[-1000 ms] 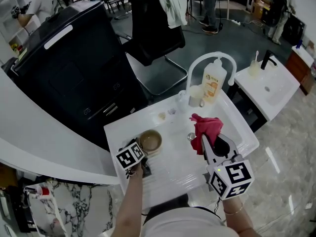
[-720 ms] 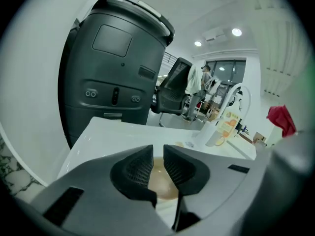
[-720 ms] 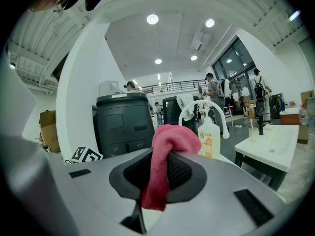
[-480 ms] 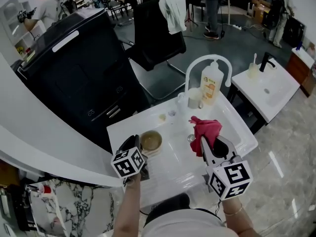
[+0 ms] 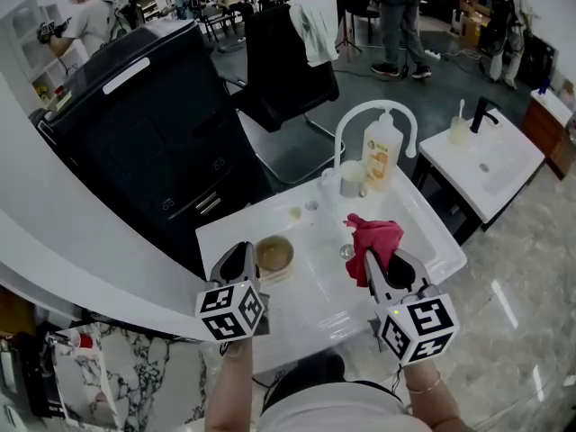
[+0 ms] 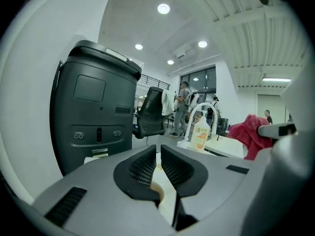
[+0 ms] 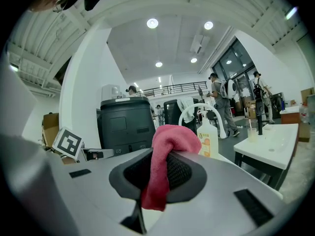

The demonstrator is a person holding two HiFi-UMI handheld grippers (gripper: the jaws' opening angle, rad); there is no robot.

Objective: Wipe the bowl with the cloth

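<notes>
The left gripper (image 6: pixel 159 149) had just been closing; its jaws stood a narrow gap apart with nothing between them. The right gripper (image 7: pixel 162 168) pinched the red cloth (image 7: pixel 173 138), which bunched above the jaws and hung below them. The bowl (image 5: pixel 274 256) sat on the white surface (image 5: pixel 315 313) just ahead of the left gripper, well apart from the cloth. Its inside looked brown; whether anything lay in it could not be told. The left gripper view showed only a sliver of it.
</notes>
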